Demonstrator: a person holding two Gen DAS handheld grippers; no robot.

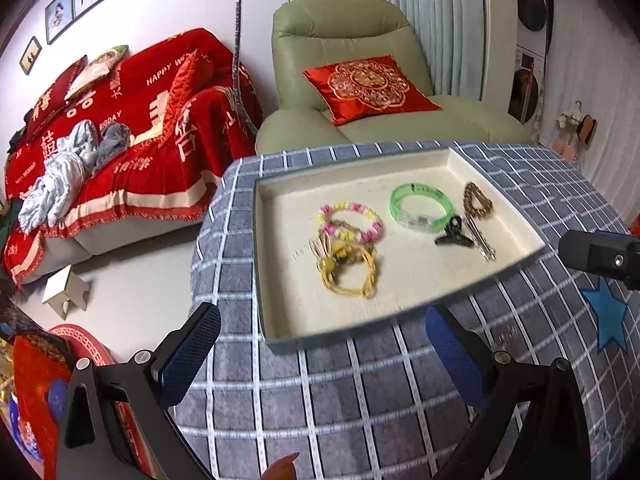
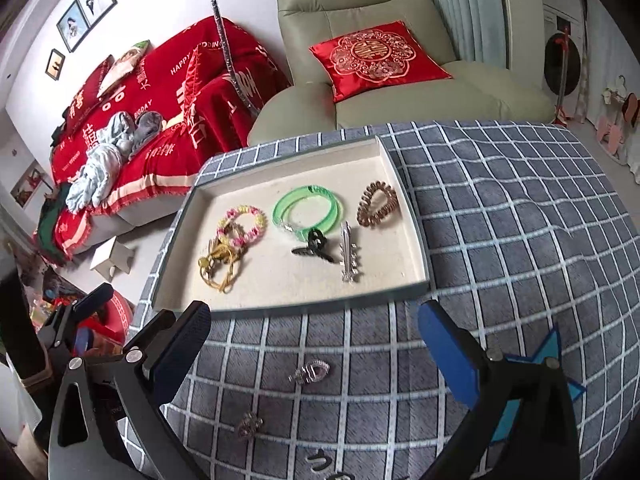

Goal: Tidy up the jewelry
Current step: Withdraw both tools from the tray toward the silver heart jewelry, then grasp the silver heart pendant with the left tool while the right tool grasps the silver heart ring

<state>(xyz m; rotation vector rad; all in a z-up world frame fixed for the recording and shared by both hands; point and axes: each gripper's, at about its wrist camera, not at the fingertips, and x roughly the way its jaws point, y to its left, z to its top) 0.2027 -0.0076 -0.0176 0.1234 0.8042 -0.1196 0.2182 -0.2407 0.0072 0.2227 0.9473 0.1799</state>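
Note:
A shallow cream tray (image 1: 280, 320) (image 2: 412, 216) lies on the checked table. In it are a pink-yellow bead bracelet (image 1: 352, 222) (image 2: 242, 226), a yellow cord bracelet (image 1: 350, 270) (image 2: 218, 266), a green bangle (image 1: 420, 208) (image 2: 306, 208), a black clip (image 1: 452, 234) (image 2: 314, 248), a silver hair clip (image 1: 480, 240) (image 2: 348, 256) and a brown coil tie (image 1: 476, 200) (image 2: 378, 204). Two small silver pieces (image 2: 310, 372) (image 2: 248, 424) lie on the cloth between my right gripper's fingers. My left gripper (image 1: 320, 356) and right gripper (image 2: 316, 356) are open and empty, in front of the tray.
The table has a blue-grey checked cloth (image 1: 360, 400) (image 2: 500, 240) with a blue star (image 1: 606, 312). Behind it stand a green armchair (image 1: 360, 80) with a red cushion and a sofa (image 1: 120, 128) under a red blanket. A small white stool (image 1: 66, 290) stands on the floor at left.

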